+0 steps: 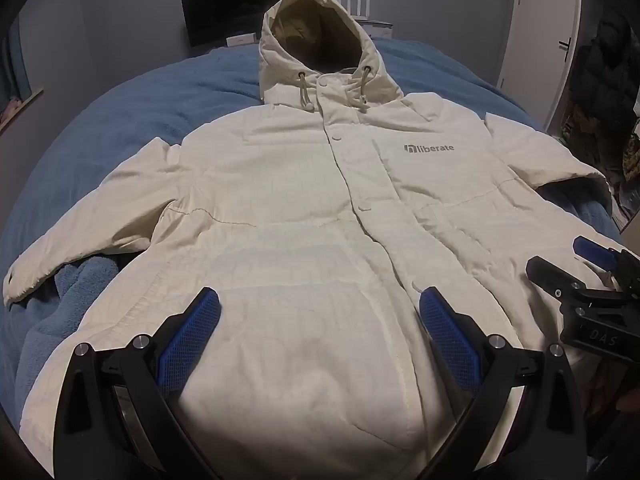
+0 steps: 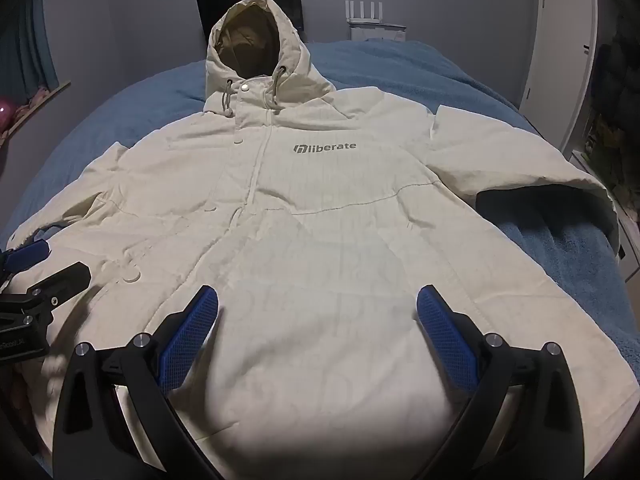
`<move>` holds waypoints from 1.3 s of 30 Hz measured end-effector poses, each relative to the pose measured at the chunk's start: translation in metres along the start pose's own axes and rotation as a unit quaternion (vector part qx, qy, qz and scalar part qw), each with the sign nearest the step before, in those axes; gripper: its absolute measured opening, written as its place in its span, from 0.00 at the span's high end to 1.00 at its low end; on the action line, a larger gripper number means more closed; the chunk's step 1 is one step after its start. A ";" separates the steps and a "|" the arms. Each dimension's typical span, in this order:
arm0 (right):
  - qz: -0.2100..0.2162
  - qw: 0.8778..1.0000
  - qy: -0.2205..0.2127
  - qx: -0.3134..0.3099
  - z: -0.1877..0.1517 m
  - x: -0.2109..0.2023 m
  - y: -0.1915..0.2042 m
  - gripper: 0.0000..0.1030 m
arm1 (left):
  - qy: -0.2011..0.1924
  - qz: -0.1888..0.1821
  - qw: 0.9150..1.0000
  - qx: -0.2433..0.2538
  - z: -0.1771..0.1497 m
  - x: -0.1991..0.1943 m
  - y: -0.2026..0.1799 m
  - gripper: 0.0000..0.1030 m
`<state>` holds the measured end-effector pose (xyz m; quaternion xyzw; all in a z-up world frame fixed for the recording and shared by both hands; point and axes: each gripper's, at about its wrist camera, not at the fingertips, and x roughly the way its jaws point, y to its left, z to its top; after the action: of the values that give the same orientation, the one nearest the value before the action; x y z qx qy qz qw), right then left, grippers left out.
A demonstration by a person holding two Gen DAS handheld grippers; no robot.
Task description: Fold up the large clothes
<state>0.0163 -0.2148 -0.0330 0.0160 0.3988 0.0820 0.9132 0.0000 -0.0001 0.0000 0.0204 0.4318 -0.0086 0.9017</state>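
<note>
1. Left wrist view, nearest: the left gripper (image 1: 320,320) hangs over the lower front of the jacket (image 1: 304,216) with its blue pads (image 1: 188,344) spread wide and nothing between them. The right gripper (image 2: 318,320) is likewise released and empty over the hem, and its black frame shows at the edge of the left view.
2. The cream hooded jacket lies face up and flat on the blue blanket (image 2: 440,60) covering the bed, front closed, logo (image 2: 325,147) readable.
3. Both sleeves (image 1: 80,236) stretch out to the sides and the hood (image 2: 252,40) sits open at the far end. No fold shows, so I judge the task is at its start: sleeves, sides and hood all remain.
4. Hard to tell: the bottom hem is hidden under the gripper frames, the right cuff (image 2: 600,196) runs over the bed edge, and the dark room beyond is dim.
</note>
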 end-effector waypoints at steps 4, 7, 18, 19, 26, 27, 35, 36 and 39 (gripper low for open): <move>0.000 1.000 0.000 0.000 0.000 0.000 0.000 0.07 | 0.001 -0.001 1.000 0.000 0.000 0.000 0.000 0.06; 0.001 1.000 -0.001 0.001 0.000 0.000 0.000 0.07 | 0.001 -0.002 1.000 -0.001 0.000 0.000 0.000 0.06; 0.001 1.000 0.001 0.001 0.000 0.002 -0.001 0.07 | 0.003 -0.003 1.000 -0.002 0.000 0.000 0.000 0.06; 0.002 1.000 0.001 0.001 0.000 0.002 -0.001 0.07 | 0.003 -0.003 1.000 -0.002 0.000 0.000 0.000 0.06; 0.001 1.000 0.001 0.002 -0.001 0.002 0.000 0.07 | 0.004 -0.004 1.000 -0.003 0.000 0.000 0.000 0.06; 0.002 1.000 0.002 0.002 -0.001 0.003 0.000 0.07 | 0.003 -0.004 1.000 -0.003 0.000 0.000 0.000 0.06; 0.002 1.000 0.003 0.002 -0.001 0.003 0.000 0.07 | 0.004 -0.005 1.000 -0.004 0.000 0.000 0.000 0.06; 0.002 1.000 0.003 0.002 -0.001 0.003 0.000 0.07 | 0.004 -0.005 1.000 -0.004 0.000 0.000 0.000 0.06; 0.002 1.000 0.004 0.002 -0.001 0.003 0.000 0.07 | 0.004 -0.005 1.000 -0.004 0.000 0.000 0.000 0.06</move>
<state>0.0176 -0.2140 -0.0354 0.0181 0.4023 0.0827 0.9116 0.0001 0.0001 -0.0002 0.0147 0.4359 -0.0114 0.8998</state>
